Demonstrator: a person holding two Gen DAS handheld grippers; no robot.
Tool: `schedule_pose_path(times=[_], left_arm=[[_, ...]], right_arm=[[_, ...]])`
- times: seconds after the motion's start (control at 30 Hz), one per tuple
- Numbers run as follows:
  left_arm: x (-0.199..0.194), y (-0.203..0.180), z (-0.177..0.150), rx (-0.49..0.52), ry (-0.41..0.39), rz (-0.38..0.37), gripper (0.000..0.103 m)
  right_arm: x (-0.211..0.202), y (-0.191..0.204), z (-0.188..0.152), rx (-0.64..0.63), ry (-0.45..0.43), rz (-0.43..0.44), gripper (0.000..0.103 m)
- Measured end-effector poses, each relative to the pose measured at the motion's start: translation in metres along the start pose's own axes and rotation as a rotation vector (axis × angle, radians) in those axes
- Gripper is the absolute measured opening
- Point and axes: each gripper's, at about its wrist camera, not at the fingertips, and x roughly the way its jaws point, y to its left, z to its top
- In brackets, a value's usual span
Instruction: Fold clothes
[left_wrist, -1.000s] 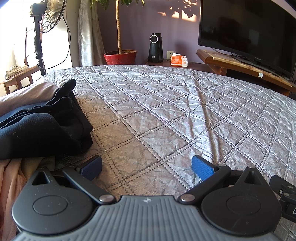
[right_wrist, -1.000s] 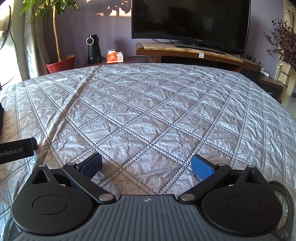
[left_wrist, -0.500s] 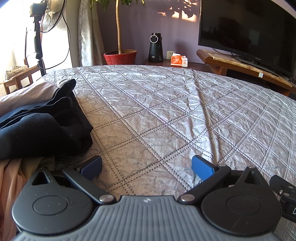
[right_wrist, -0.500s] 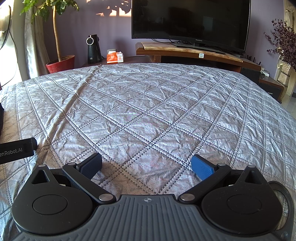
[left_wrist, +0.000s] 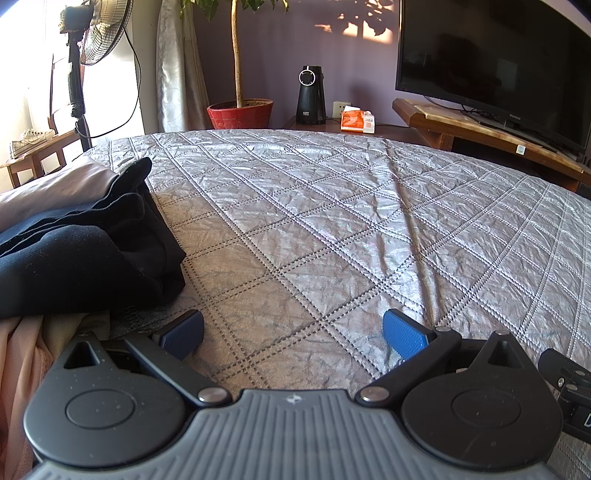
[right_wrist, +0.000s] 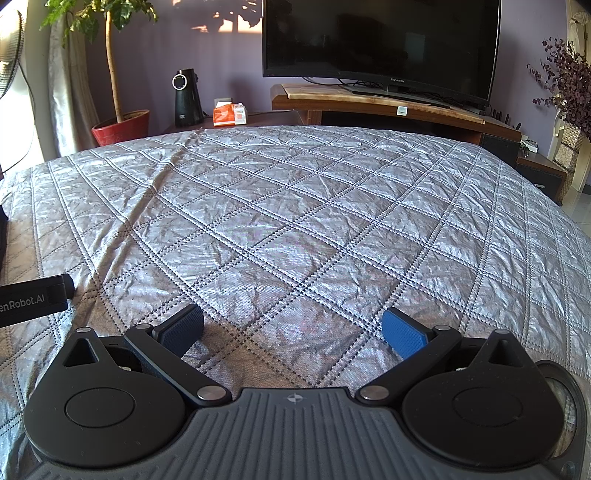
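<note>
A pile of dark navy and black clothes (left_wrist: 81, 251) lies at the left on the silver quilted bedspread (left_wrist: 332, 229). Pale pink cloth (left_wrist: 18, 369) and a light garment (left_wrist: 48, 195) lie around it. My left gripper (left_wrist: 293, 332) is open and empty, low over the bedspread, just right of the pile. My right gripper (right_wrist: 291, 330) is open and empty over bare bedspread (right_wrist: 295, 221). A part of the left gripper's body (right_wrist: 33, 301) shows at the left edge of the right wrist view.
Beyond the bed stand a TV (right_wrist: 380, 44) on a wooden stand (right_wrist: 388, 107), a red plant pot (left_wrist: 240, 112), a black speaker (left_wrist: 310, 96), an orange tissue box (left_wrist: 356, 122) and a standing fan (left_wrist: 103, 33). A dried flower arrangement (right_wrist: 569, 85) stands far right.
</note>
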Motion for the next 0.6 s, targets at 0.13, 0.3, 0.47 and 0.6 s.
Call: schedule_pose_path(times=[0.13, 0.3, 0.47, 0.6], left_arm=[[0.0001, -0.0001, 0.0, 0.0, 0.0, 0.0, 0.103], [0.0029, 0.0, 0.0004, -0.001, 0.0, 0.001, 0.103], [0.0057, 0.0006, 0.0008, -0.002, 0.0, 0.002, 0.103], [0.0043, 0.001, 0.0004, -0.003, 0.0, 0.003, 0.103]], right_arm=[[0.0001, 0.0001, 0.0001, 0.0, 0.0, 0.0, 0.103], [0.0004, 0.0002, 0.0003, 0.0, 0.0, 0.0, 0.103], [-0.0004, 0.0002, 0.0002, 0.0, 0.0, -0.001, 0.103], [-0.0004, -0.0003, 0.0002, 0.0, 0.0, 0.0, 0.103]])
